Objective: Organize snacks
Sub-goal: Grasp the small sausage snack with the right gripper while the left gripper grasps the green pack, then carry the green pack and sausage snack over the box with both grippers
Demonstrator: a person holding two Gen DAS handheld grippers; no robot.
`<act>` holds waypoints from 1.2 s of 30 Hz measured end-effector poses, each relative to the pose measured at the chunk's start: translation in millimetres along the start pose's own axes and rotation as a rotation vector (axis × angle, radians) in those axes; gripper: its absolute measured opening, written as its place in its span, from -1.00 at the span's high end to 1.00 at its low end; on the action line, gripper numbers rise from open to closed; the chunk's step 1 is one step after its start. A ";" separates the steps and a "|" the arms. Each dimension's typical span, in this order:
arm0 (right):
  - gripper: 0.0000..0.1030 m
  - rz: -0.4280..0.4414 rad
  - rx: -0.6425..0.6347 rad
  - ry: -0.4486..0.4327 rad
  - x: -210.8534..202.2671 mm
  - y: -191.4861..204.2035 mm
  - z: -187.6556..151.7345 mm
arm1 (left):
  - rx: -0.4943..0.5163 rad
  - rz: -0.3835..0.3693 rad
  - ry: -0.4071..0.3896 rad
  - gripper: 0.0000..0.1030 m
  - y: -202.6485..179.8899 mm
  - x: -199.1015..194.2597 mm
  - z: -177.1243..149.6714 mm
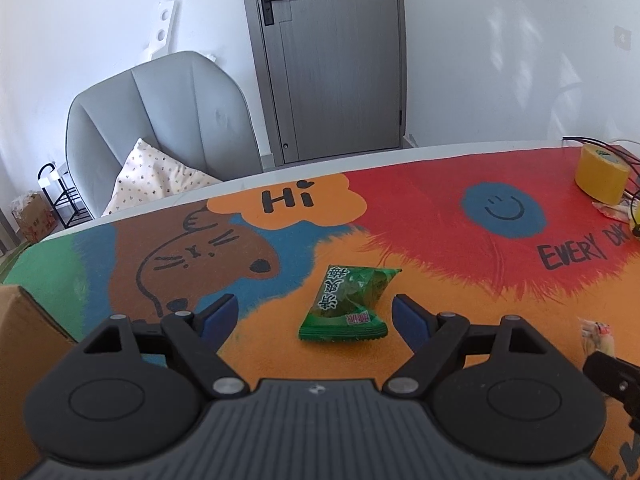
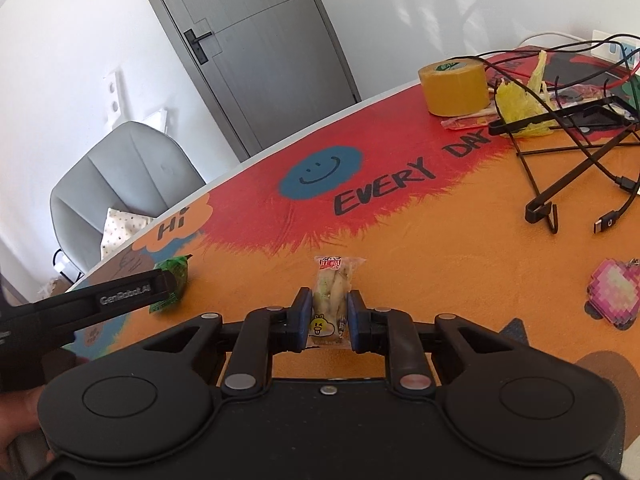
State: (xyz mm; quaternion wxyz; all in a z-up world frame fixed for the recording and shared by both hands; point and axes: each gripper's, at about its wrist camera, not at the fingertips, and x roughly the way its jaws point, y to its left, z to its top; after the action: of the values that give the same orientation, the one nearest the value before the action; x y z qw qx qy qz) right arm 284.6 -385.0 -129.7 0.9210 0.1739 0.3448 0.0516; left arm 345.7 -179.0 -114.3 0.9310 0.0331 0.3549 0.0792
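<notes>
A green snack packet (image 1: 346, 304) lies flat on the colourful table mat. My left gripper (image 1: 316, 316) is open, its blue pads on either side of the packet's near end, not touching it. My right gripper (image 2: 329, 314) is shut on a clear snack packet (image 2: 332, 300) with a red label and pale contents; its far end sticks out past the fingertips. That packet also shows at the right edge of the left wrist view (image 1: 596, 336). The green packet shows in the right wrist view (image 2: 174, 276), partly hidden behind the left gripper's finger.
A cardboard box (image 1: 24, 360) stands at the near left. A yellow tape roll (image 2: 454, 86), a yellow bag (image 2: 516, 104), black cables (image 2: 580, 152) and a black stand lie at the far right. A pink pixel charm (image 2: 612, 292) lies right. A grey chair (image 1: 160, 120) stands beyond the table edge.
</notes>
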 end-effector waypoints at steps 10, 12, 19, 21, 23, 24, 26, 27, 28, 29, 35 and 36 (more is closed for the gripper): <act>0.61 -0.002 -0.005 -0.011 -1.8 0.5 -0.7 | -0.015 -0.019 0.028 0.08 3.0 21.1 1.3; 0.61 0.004 -0.014 -0.017 -4.1 2.6 -1.1 | -0.020 -0.015 0.029 0.19 3.0 20.3 -0.6; 0.60 0.018 0.002 -0.017 -7.9 2.2 -1.9 | -0.027 0.000 0.031 0.27 4.7 4.3 -12.2; 0.60 0.010 0.001 -0.027 -10.2 3.3 -2.6 | -0.032 -0.003 0.033 0.28 5.5 -2.2 -15.8; 0.60 0.017 0.011 -0.034 -13.0 4.2 -3.5 | -0.034 -0.004 0.031 0.44 6.9 -9.8 -19.2; 0.60 0.018 0.012 -0.039 -14.2 5.1 -4.2 | -0.035 -0.003 0.030 0.44 8.3 -13.6 -20.5; 0.60 0.018 0.012 -0.047 -16.7 8.0 -6.2 | -0.043 -0.007 0.030 0.45 10.6 -20.8 -23.0; 0.60 0.022 0.014 -0.047 -17.6 9.3 -8.0 | -0.043 -0.009 0.029 0.45 11.3 -24.3 -24.4; 0.60 0.025 0.017 -0.047 -18.5 10.1 -10.1 | -0.040 -0.011 0.026 0.46 12.1 -27.7 -26.2; 0.60 0.027 0.022 -0.046 -19.5 11.2 -13.0 | -0.038 -0.012 0.025 0.46 12.8 -31.2 -28.1; 0.60 0.031 0.057 -0.046 -26.9 12.4 -29.4 | -0.023 -0.025 0.010 0.46 18.0 -52.0 -38.4; 0.60 0.031 0.062 -0.050 -28.8 12.1 -31.2 | -0.021 -0.027 0.007 0.46 19.7 -55.5 -40.1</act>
State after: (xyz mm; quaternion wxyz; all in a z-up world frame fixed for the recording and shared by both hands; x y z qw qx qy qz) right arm 242.7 -371.0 -129.5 0.9226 0.2090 0.3203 0.0509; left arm 275.7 -168.9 -105.4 0.9310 0.0180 0.3577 0.0706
